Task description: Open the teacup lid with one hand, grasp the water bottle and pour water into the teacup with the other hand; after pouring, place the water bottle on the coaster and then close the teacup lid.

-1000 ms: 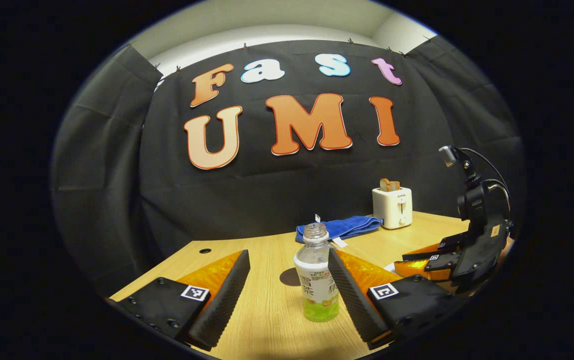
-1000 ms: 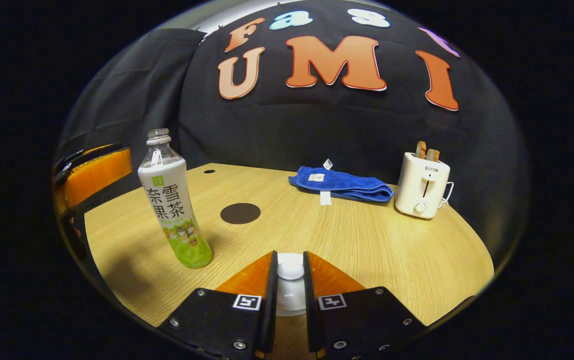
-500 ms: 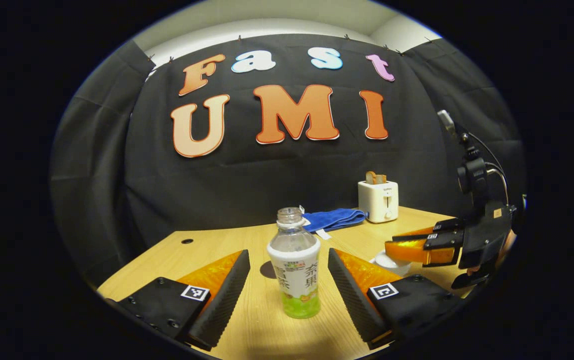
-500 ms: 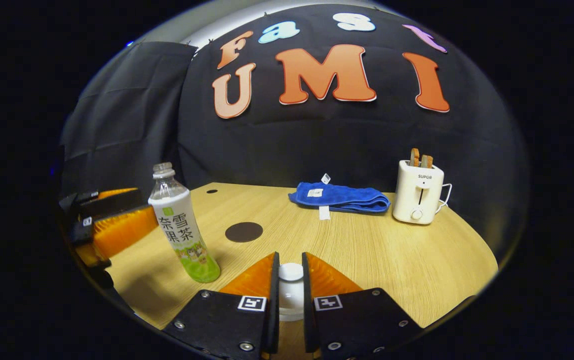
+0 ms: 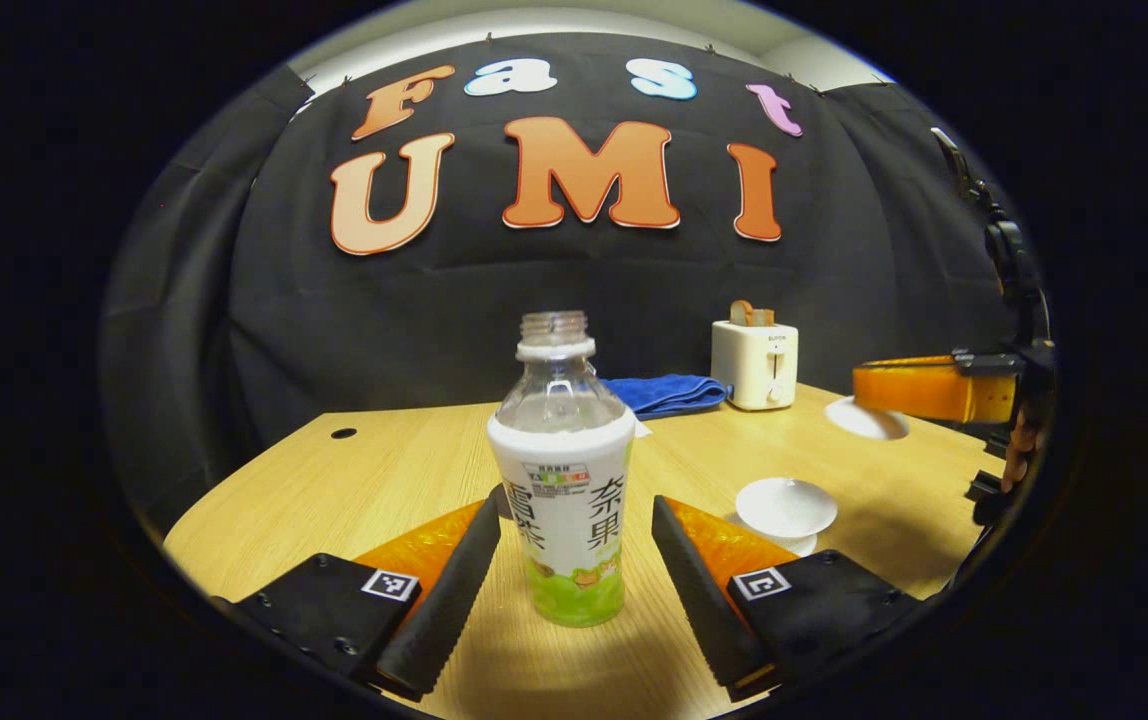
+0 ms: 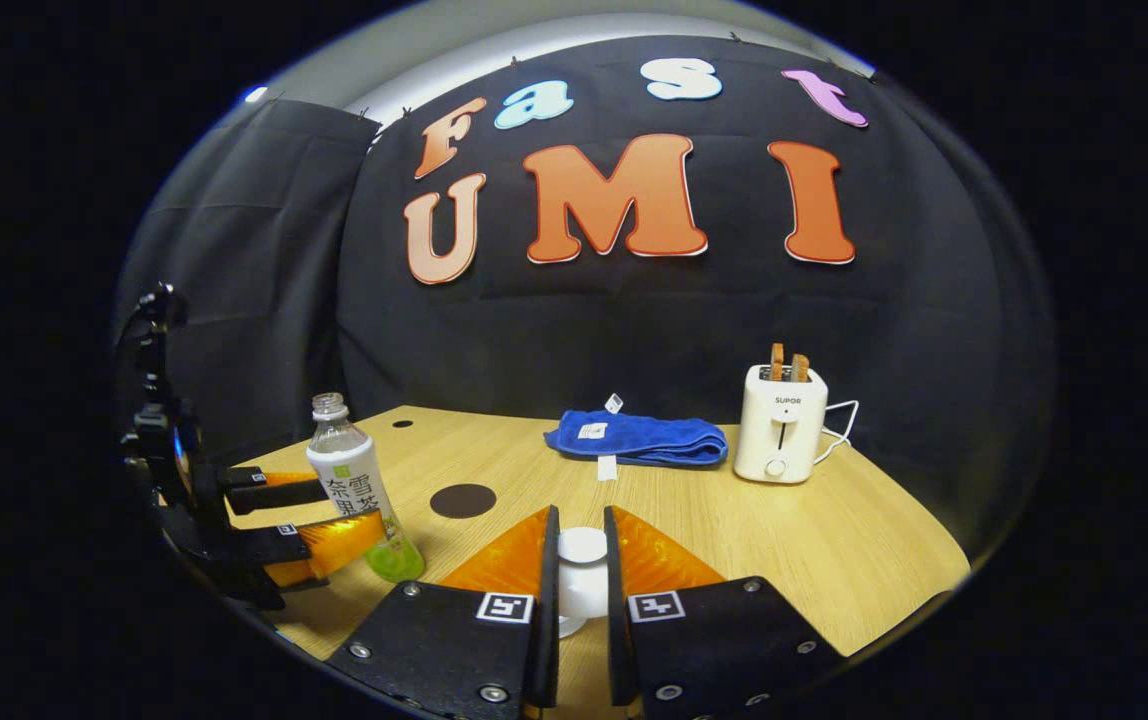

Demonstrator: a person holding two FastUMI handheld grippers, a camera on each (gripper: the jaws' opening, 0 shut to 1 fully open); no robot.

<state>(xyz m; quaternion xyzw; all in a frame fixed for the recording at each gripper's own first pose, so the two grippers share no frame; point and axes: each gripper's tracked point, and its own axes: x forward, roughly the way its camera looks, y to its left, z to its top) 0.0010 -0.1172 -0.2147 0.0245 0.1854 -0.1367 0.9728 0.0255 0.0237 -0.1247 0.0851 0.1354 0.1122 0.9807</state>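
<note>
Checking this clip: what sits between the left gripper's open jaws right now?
The water bottle stands upright on the table between the left gripper jaws, untouched on both sides, seen in the left gripper view.

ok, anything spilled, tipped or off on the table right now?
Nothing stands out. The clear plastic bottle with the white label stands upright, uncapped, between the open left tool. The white teacup sits upright, its white lid lifted in the right tool. No puddles on the wooden table.
</note>
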